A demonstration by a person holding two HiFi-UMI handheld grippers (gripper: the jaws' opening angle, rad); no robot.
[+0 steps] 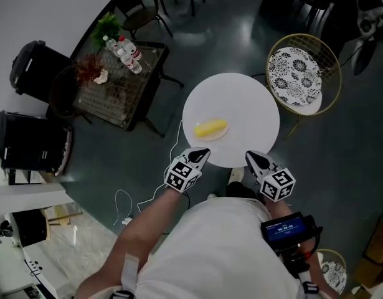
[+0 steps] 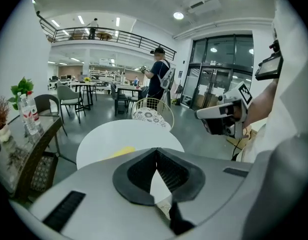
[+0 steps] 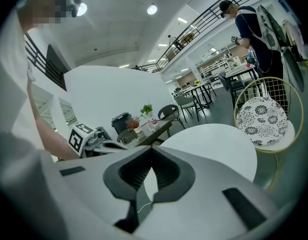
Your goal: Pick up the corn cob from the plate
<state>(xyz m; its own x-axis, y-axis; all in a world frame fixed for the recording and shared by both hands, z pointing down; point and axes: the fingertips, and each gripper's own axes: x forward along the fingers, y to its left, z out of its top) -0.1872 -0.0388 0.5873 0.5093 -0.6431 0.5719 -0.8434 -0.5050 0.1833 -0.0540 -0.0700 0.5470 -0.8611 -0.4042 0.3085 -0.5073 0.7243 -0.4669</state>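
Observation:
A yellow corn cob (image 1: 210, 128) lies on the left half of a round white table (image 1: 253, 111); any plate under it is white on white and hard to make out. My left gripper (image 1: 203, 152) hovers at the table's near edge, just short of the cob, with its jaws shut and empty. My right gripper (image 1: 250, 156) is at the same edge further right, also shut and empty. In the left gripper view the corn cob (image 2: 124, 151) peeks over the gripper (image 2: 156, 150) body. The right gripper view shows its gripper (image 3: 152, 149) over the table (image 3: 214, 144) but not the cob.
A gold wire chair with a patterned cushion (image 1: 296, 76) stands right of the table. A glass side table (image 1: 119, 83) with bottles and plants is to the left, with black bins (image 1: 32, 64) beyond. A white cable (image 1: 126, 207) lies on the floor. A person (image 2: 158, 76) stands further off.

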